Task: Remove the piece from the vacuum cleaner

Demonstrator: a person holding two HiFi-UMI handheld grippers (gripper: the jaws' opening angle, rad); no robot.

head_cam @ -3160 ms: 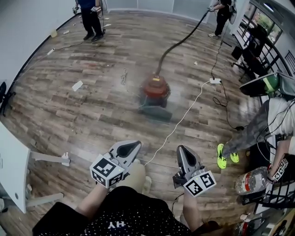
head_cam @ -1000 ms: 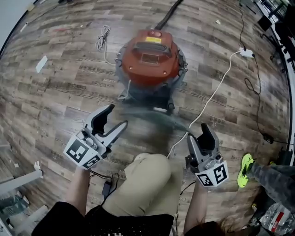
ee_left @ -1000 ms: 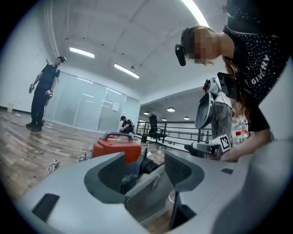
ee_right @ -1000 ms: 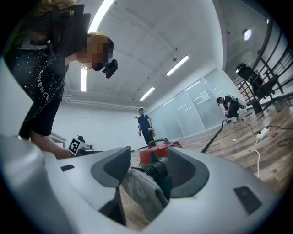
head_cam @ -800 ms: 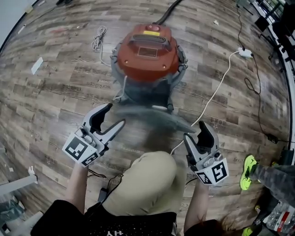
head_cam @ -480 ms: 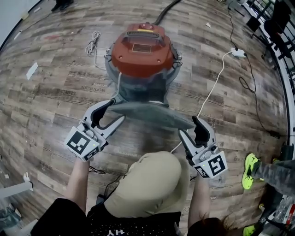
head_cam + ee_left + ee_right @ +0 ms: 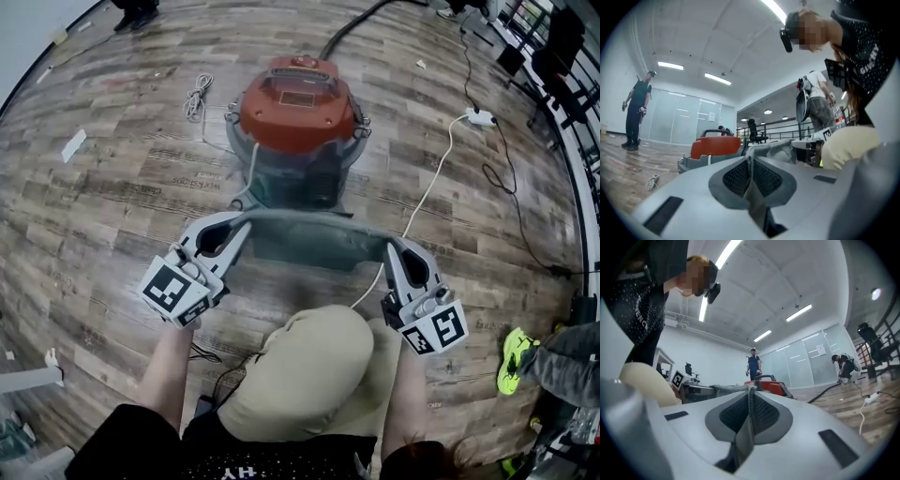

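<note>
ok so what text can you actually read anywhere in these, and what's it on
"HY": upside down on the black shirt, head view, the rest of the word cut off.
White print on that shirt in both gripper views: too blurred to read.
Yellow label and plate on top of the vacuum cleaner: too small to read.
Marker cubes: patterns only, no letters.

Person at six o'clock in the head view: black top (image 7: pixel 246 452) flecked with white dots and white lettering, beige trousers (image 7: pixel 302 367), forearms bare, small black head-mounted camera (image 7: pixel 786 35).
</note>
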